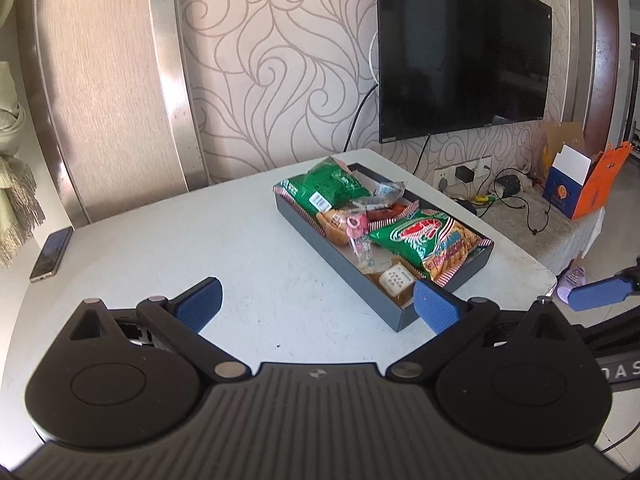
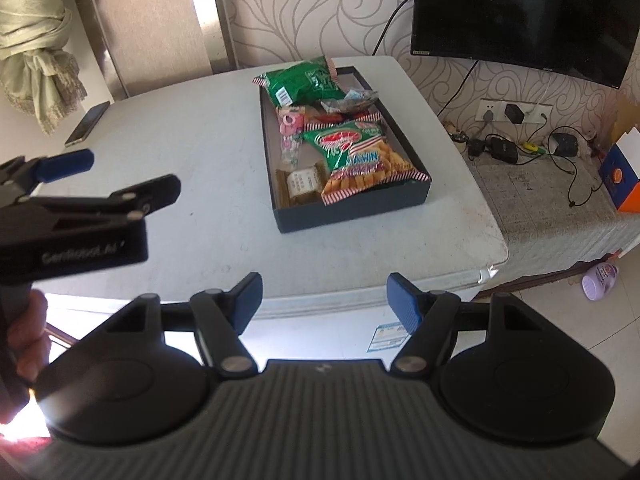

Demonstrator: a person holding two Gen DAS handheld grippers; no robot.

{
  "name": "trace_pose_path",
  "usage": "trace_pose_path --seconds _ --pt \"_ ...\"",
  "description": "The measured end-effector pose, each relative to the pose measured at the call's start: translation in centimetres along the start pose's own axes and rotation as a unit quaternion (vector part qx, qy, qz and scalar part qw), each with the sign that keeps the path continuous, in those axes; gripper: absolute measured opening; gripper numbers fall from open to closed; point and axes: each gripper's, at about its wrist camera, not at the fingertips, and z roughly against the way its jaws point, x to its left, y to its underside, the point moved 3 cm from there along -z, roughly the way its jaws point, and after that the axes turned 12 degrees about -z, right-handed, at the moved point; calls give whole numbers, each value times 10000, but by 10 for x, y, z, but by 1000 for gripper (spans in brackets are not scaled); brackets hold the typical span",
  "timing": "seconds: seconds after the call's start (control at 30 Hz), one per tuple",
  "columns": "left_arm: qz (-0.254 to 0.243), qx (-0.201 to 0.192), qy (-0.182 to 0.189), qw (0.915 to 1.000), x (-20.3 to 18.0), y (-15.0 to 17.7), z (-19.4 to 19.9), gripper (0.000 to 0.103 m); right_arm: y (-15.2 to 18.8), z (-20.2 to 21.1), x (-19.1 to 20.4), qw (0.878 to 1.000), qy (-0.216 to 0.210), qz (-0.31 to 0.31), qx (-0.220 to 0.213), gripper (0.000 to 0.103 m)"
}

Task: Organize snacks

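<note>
Left gripper (image 1: 316,304) held wide open above the white table (image 1: 168,248), nothing between the blue pads. Right gripper (image 2: 324,300) likewise spread apart and empty, hovering past the table's near edge.

Dark, shallow rectangular box (image 2: 352,204) resting on the table toward its right side, well ahead of both grippers. Long axis running from the near edge away toward the patterned wall, angled slightly leftward in the right wrist view. Packed with snacks: green prawn-cracker bag (image 2: 356,156) with red-striped ends lying across the near half, a second green bag (image 2: 300,84) overhanging the far end, pink ring candy (image 2: 290,124) along the left side, a small brown labelled packet (image 2: 302,186) at the near left corner.

Phone (image 2: 88,124) lying flat at the table's far left edge.
</note>
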Motion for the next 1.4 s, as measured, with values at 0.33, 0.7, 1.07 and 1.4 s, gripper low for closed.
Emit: trace_pose_path --seconds 0.33,0.7,1.07,1.4 --pt "-235 -193 -53 9995 -1 -4 17 103 -3 -7 -11 9998 206 -7 -42 71" --pt "-187 31 -275 9994 7 0 14 103 -1 -15 -21 9993 359 51 14 71" --pt "-141 65 -555 9983 11 -3 18 103 -1 -12 -17 9998 182 -2 24 71" --pt "-88 83 -550 9984 13 -3 17 103 -1 -13 -20 9999 158 -10 58 71"
